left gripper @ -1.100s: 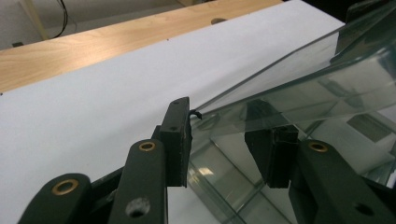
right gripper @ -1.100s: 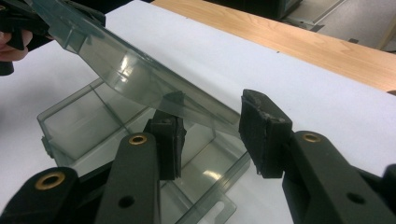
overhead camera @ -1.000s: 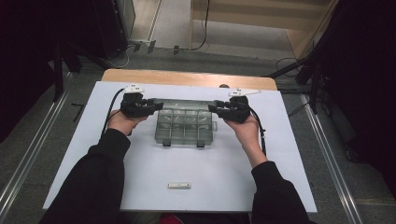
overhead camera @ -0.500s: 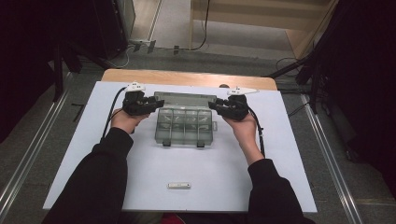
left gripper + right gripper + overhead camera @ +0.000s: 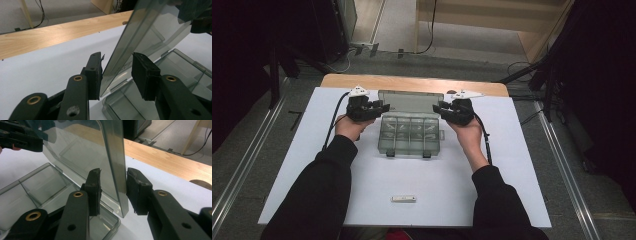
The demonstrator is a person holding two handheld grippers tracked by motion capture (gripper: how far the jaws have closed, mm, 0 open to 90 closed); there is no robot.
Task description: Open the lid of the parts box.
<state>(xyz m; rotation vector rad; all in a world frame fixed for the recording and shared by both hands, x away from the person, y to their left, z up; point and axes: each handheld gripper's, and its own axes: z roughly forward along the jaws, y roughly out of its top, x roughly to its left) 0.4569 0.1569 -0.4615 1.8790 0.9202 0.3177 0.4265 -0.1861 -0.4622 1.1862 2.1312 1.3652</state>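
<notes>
Clear compartment box (image 5: pixel 411 134) mid-tabletop (image 5: pixel 312 165), lid (image 5: pixel 412 103) raised upright.

Left gripper (image 5: pixel 374 108) and right gripper (image 5: pixel 446 109) each straddle a lid side edge, likely to steady it evenly. Jaws apart on both (right just narrowed), pads not pressing.

Gripper views show gaps; high view adds small white piece (image 5: pixel 404 199) near front edge.

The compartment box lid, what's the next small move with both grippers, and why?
Probably tip the lid a little further back. It stands raised over the clear compartment box, its side edges between the jaws of the left gripper and right gripper, each with a visible gap on one side.
</notes>
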